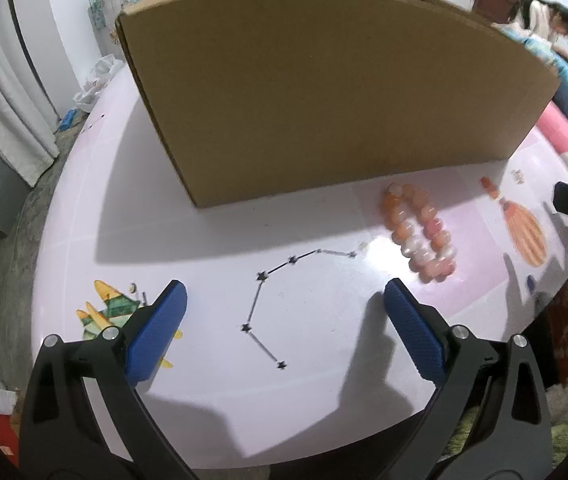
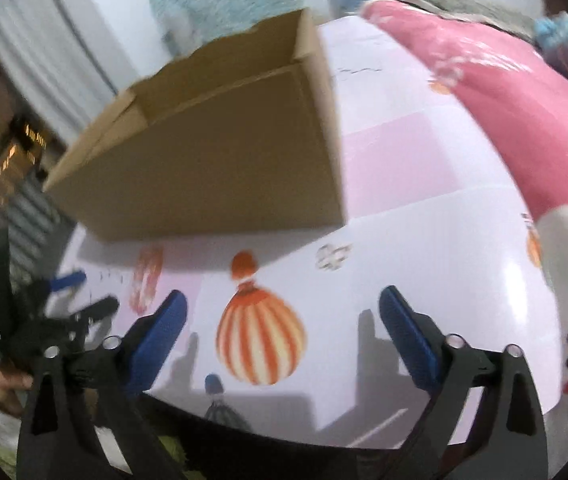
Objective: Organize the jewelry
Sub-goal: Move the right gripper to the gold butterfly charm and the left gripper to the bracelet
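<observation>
Jewelry lies loose on the counter [image 1: 211,236] before the box [image 1: 324,100]: chain [image 1: 267,304] between the left gripper [image 1: 284,312] fingers, running near-to-far then right; bead bracelet [image 1: 420,232] beyond its right finger. Left gripper released, nearest the chain. Right gripper [image 2: 279,320] released, empty, over a balloon print.

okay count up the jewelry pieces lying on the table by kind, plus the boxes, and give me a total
Beaded bracelet: 1
Star chain necklace: 1
Cardboard box: 1
Total: 3
A tiny item by the box's right corner is too small to identify, so it is left out.
</observation>
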Demonstrator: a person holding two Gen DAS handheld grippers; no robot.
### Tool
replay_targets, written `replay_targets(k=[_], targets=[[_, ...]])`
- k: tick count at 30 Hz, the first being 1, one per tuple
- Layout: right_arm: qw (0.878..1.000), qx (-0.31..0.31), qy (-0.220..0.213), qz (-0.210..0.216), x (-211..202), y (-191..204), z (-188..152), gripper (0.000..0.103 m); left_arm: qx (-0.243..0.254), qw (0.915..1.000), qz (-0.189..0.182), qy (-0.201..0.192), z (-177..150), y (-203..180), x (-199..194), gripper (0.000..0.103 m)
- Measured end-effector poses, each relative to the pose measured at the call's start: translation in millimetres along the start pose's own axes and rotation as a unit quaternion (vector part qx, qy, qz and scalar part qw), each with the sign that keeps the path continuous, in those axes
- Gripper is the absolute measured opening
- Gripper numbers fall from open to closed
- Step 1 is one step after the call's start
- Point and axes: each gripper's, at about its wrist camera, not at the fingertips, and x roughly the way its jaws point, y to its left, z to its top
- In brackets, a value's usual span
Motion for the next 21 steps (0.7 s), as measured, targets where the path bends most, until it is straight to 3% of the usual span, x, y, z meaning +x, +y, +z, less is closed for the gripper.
replay_targets(k=[3,6,16,21], targets=[[1.0,0.012,-0.002,-0.012,1,-8,3,0.078,-0.003,0.9988,-0.033,-0.037,5,-4,-12,0.093],[1.0,0.02,-0.002,-0.014,5,-8,1,0.07,0.011,0.997,-0.051,-0.058,12,-15,-17,0.08],[0.999,0.014,-0.005,-0.036,11,-7,8,0.052,0.058,0.9969,-0.046,-0.029,24,-39,9,0.044],[0.999,-0.005,0.0,-0.053,16,-3,11,0.049,0.064,0.9969,-0.043,-0.018,26,-41,13,0.038]])
